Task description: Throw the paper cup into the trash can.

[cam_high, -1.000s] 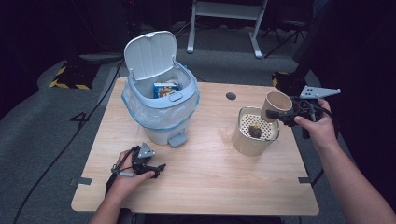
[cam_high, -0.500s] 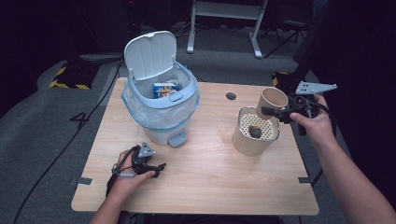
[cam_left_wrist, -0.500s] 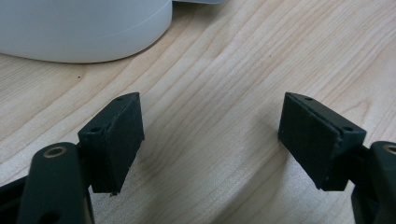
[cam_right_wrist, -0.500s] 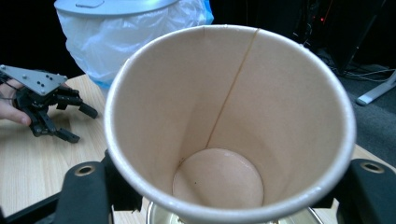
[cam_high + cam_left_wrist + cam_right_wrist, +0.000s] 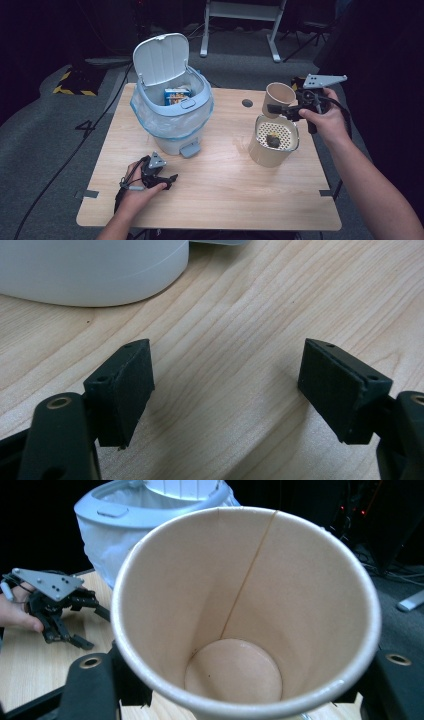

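We see the right gripper (image 5: 280, 107) clamped on the paper cup (image 5: 278, 98), tilted, just above the strainer pot (image 5: 273, 140) at its 12 o'clock; the left gripper (image 5: 167, 179), jaws wide, rests on the bench (image 5: 225, 200).

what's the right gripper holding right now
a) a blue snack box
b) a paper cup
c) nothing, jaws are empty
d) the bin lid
b: the right gripper is clamped on the tan paper cup, tilted on its side above the strainer container; the right gripper view looks straight into the cup, with a black jaw on either side of it.
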The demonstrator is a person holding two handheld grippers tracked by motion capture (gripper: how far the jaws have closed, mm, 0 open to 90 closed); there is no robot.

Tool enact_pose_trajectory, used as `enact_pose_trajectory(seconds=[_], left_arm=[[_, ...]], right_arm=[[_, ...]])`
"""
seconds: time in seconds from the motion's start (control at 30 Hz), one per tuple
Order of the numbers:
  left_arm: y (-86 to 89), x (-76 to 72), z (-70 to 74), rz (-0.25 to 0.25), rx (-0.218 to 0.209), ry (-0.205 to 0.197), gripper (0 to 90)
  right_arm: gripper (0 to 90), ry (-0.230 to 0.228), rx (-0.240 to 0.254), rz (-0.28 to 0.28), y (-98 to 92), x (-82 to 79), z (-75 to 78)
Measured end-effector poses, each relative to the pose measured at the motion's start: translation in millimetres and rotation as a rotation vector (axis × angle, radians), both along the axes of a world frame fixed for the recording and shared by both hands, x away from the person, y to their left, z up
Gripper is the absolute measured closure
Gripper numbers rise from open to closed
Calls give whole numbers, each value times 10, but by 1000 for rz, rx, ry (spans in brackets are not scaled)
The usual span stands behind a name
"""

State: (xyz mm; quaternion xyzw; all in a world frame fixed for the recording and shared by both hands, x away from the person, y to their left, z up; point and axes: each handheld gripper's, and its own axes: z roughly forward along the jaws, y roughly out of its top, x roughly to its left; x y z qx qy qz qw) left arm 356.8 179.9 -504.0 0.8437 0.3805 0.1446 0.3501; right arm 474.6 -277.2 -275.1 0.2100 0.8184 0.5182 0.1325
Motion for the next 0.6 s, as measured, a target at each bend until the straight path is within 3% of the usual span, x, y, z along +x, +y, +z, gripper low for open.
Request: enact_pose_trajectory(seconds=[0.37,0.6], left_arm=[[-9,-3,1,12,1,0,225],[-10,-5,1,14,0,0,225]], right_arm=[[317,-16,-11,19,411,134,235],[314,-22,-7,87,779,241,383]])
